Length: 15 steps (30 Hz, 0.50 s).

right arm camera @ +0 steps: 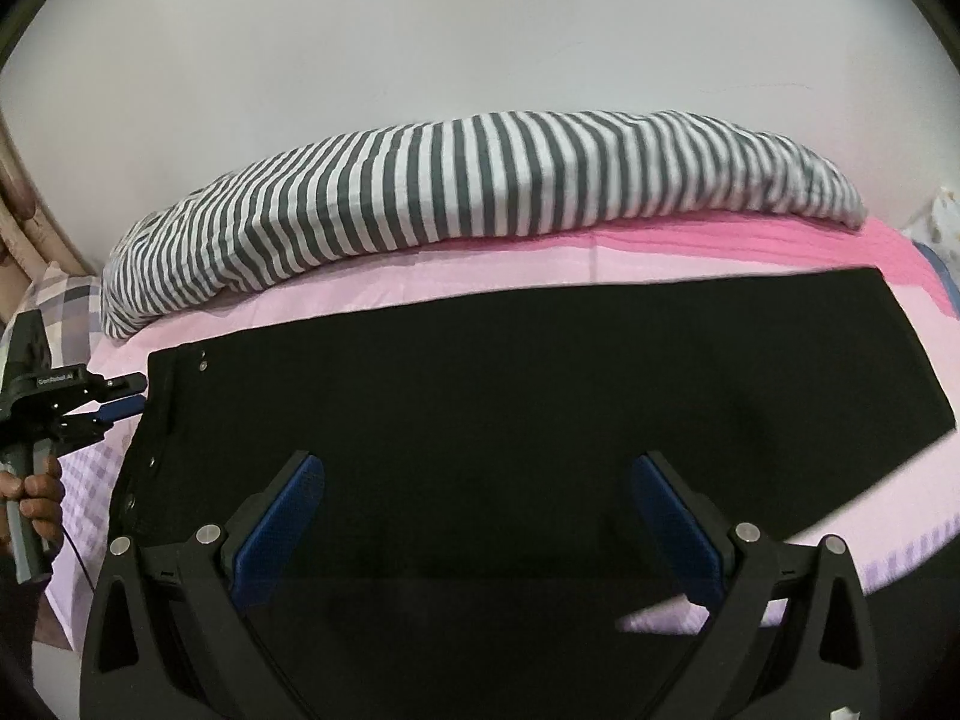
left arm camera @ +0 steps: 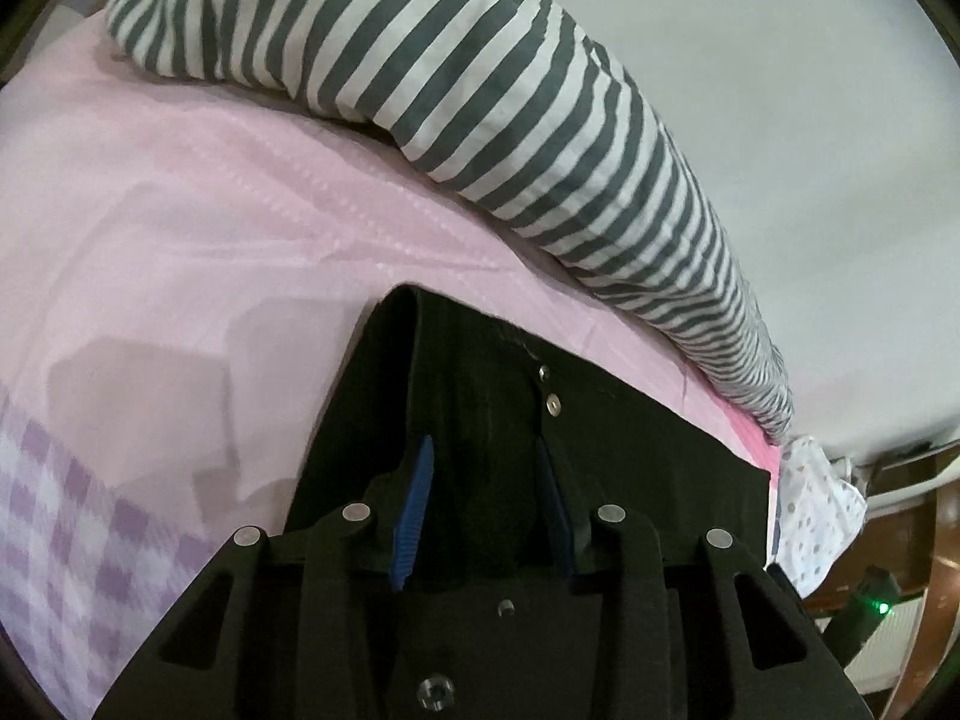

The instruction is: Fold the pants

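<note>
Pants [right arm camera: 540, 420], black and already lying doubled leg on leg, are being shown spread flat on the pink sheet [left arm camera: 240, 210], just in front of the striped quilt [right arm camera: 480, 180] that is being kept rolled along the far side against the wall. The lengthwise fold is judged to be done; the crosswise folds are judged to be left, since the full length from waistband to hem is being displayed unshortened in the right wrist view.

The waistband end, with its metal button [left arm camera: 552, 403], is being lain farthest from the quilt's right tip, and the hem end is being lain nearest it. The left gripper [left arm camera: 486, 480] is being brought onto that waistband with its jaws narrowed; black cloth is being seen between the blue pads [left arm camera: 420, 480], but whether it is being pinched cannot be told. In the right wrist view the same tool [right arm camera: 135, 396] is being seen at the waistband edge, held by a hand [right arm camera: 36, 498].

The right gripper [right arm camera: 480, 510] is being held wide over the middle of the pants, on the side away from the quilt, with nothing between its pads.

No containers are being shown in either view.
</note>
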Each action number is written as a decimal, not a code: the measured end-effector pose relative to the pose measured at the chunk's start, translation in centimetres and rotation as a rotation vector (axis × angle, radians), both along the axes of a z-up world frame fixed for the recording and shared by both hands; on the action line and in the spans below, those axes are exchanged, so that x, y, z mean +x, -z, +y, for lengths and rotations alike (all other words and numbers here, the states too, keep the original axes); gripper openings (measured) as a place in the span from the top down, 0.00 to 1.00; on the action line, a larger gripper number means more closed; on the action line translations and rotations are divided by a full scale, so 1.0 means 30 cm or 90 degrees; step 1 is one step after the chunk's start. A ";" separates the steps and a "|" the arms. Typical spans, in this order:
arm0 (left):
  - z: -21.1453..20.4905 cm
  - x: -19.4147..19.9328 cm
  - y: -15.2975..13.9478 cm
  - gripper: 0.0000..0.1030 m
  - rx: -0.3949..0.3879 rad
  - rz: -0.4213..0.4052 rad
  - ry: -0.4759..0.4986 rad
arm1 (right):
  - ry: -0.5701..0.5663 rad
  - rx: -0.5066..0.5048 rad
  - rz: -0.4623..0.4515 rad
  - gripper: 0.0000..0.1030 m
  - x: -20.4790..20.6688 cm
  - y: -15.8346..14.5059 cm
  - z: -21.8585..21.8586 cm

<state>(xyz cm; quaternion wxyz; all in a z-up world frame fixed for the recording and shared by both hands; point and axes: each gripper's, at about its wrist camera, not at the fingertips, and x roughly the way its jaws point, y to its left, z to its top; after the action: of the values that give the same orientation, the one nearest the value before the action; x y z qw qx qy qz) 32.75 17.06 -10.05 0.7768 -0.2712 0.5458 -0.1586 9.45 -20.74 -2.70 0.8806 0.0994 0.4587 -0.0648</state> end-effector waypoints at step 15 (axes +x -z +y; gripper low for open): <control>0.039 0.068 0.026 0.65 -0.023 0.006 0.022 | -0.056 -0.009 0.010 0.01 0.236 0.070 0.037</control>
<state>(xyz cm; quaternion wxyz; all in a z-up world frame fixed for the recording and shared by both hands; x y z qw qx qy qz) 34.80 18.23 -10.82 0.7665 -0.2766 0.5509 -0.1803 16.52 -19.62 -4.79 0.8797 0.0726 0.4690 -0.0298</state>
